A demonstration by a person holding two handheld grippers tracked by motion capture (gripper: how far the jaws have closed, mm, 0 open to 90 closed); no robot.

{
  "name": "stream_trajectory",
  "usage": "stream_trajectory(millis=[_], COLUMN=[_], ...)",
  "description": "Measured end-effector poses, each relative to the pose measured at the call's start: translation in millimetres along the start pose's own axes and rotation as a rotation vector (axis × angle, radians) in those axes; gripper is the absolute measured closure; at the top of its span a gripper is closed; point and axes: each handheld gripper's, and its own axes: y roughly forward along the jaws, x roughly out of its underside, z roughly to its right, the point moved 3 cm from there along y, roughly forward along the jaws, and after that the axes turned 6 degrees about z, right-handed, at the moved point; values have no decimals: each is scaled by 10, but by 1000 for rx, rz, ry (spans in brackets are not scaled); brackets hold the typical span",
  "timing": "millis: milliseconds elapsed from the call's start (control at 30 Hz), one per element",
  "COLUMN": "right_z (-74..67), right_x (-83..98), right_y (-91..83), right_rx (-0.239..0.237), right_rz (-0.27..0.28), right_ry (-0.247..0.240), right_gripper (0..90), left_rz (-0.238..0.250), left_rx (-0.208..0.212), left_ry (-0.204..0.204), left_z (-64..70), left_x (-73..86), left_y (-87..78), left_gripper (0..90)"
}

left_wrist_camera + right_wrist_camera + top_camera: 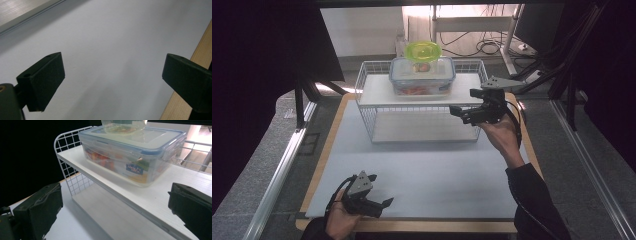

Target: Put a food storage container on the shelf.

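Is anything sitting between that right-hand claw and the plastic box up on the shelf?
Nothing visible does. The right gripper, jaws open, faces the plastic box across bare white shelf. A clear bowl sits on the box's lid, not in the path.

Contents of the clear box blurred — round container cropped above.

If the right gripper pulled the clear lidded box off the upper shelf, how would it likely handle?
The clear lidded box looks rigid, so it should slide rather than flex. Its smooth walls could slip between the pads. The green-lidded bowl on its lid would probably tip or slide off. Food inside likely adds some weight.
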Motion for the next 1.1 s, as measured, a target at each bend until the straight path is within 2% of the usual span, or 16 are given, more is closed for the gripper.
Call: stream_trajectory(millis=[333,667,800,900,1100], right_z=[-106,-235,-262,-272,-312], right_x=[171,354,449,497,579], right_y=[-74,-131,-160,-159,-163], right_rx=[-31,-14,-30,-30,-53], right_rz=[9,6,9,-9,-16], right_ry=[10,-31,-19,-35,-36], right_gripper=[0,0,0,0,0], left_rz=[-1,2,1,1,4], left_rx=[-1,-1,0,0,0], left_ry=[3,1,3,6,9], left_z=[3,9,10,10,9], left_x=[-1,-1,-1,0,0], left_y=[-4,-2,-1,-1,-5], left_gripper=[43,43,42,42,41])
